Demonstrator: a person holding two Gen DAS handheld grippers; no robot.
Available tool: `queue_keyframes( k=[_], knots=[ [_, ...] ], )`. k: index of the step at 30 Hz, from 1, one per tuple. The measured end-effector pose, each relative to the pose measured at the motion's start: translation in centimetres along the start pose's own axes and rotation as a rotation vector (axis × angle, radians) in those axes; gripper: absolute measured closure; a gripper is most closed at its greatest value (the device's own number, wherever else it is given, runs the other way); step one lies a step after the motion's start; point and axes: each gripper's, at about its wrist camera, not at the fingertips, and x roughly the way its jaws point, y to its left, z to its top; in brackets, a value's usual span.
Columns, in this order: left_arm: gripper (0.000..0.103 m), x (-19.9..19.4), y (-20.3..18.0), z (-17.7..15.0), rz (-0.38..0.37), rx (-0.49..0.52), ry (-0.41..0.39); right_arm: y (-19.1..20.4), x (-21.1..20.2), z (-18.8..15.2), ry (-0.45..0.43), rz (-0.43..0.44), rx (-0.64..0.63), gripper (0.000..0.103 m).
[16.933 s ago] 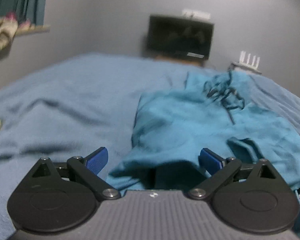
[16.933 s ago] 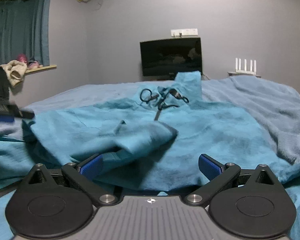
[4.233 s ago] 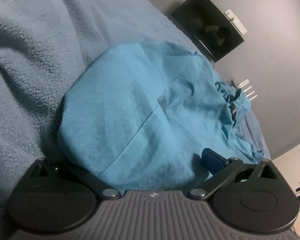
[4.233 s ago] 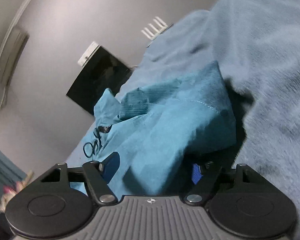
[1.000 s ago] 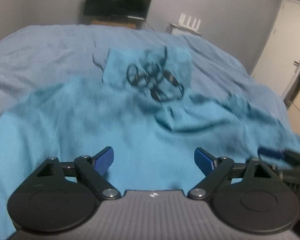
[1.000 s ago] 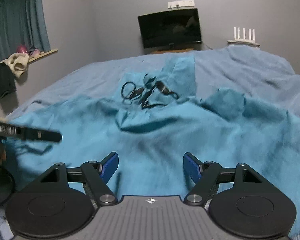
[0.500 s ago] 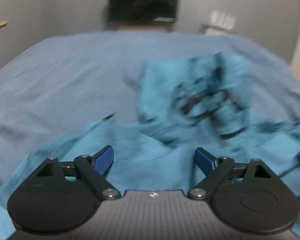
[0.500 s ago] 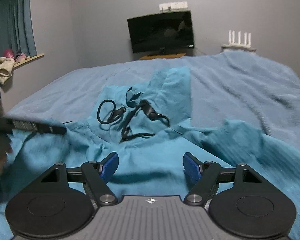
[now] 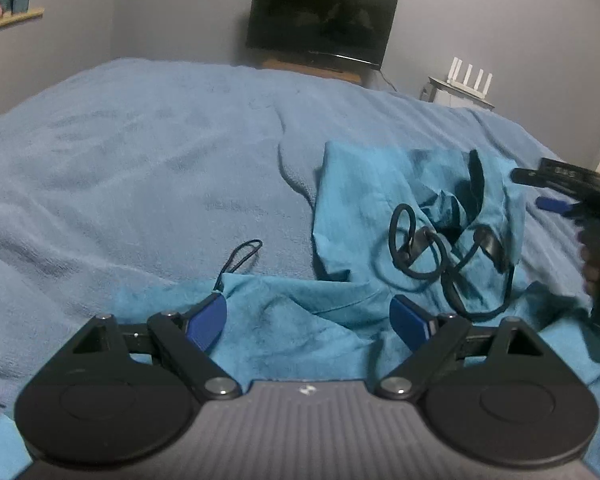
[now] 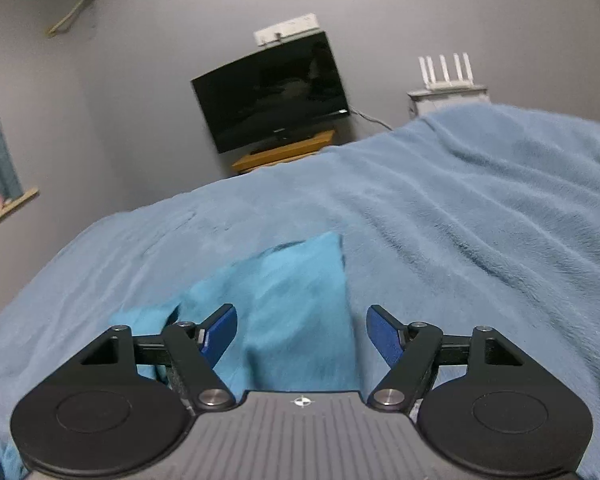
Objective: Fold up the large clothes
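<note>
My left hand-held gripper (image 9: 308,316) spread, empty, above crumpled teal cloth garment (image 9: 300,320) on blue fleece bed (image 9: 140,160). My right hand-held gripper (image 10: 300,330) opening over garment corner, pinching nothing. Risk: black drawstring cords (image 9: 440,256) snag fingers, drag fold crooked.

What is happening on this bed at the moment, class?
A person holds a two-finger gripper in each hand over a teal garment spread on a blue blanket. The left gripper hangs open above the cloth, gripping nothing. The right gripper is opening over another part of it, pads clear. Black drawstrings lie looped on top. No tidy fold shows yet.
</note>
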Motion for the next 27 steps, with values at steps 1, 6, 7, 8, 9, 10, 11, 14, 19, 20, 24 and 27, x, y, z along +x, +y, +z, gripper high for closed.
queue_keyframes(
  k=[1,6,7,8,9,10,11,14,19,20,24,27],
  knots=[
    [0.015,0.1,0.1,0.1,-0.008,-0.008,0.004,-0.4,1.1,0.3,0.009,0.006,0.018,0.018],
    [0.015,0.8,0.0,0.1,-0.010,-0.002,0.017,-2.5,4.9,1.1,0.057,0.094,0.159,0.025],
    [0.015,0.7,0.1,0.0,-0.015,-0.008,0.016,-2.9,5.3,1.1,0.080,0.149,0.190,0.053],
    [0.015,0.6,0.2,0.0,-0.019,-0.014,0.015,-3.0,5.3,1.1,0.081,0.171,0.192,0.063],
    [0.015,0.6,0.3,-0.1,-0.021,-0.020,0.017,-2.7,4.8,1.2,0.061,0.174,0.163,0.084],
    [0.015,0.6,0.4,-0.1,-0.026,-0.028,0.019,-2.4,4.1,1.2,0.042,0.192,0.135,0.095],
    [0.015,0.5,0.6,-0.2,-0.029,-0.033,0.021,-2.2,3.3,1.2,0.023,0.217,0.114,0.095],
    [0.015,0.5,1.0,-0.4,-0.038,-0.049,0.025,-1.4,-0.9,1.1,-0.056,0.300,0.036,0.098],
    [0.015,-0.4,1.9,-1.0,-0.043,-0.074,0.006,-0.6,-10.9,-1.0,-0.178,0.430,-0.101,0.099],
    [0.015,-0.8,2.0,-1.2,-0.040,-0.083,0.000,-0.5,-12.8,-1.8,-0.192,0.439,-0.126,0.099],
    [0.015,-3.4,3.0,-1.7,-0.013,-0.129,-0.050,-0.3,-19.9,-5.8,-0.200,0.428,-0.236,0.099],
    [0.015,-6.5,4.0,-2.1,0.022,-0.182,-0.129,-0.3,-24.0,-9.0,-0.179,0.394,-0.280,0.099]
  ],
)
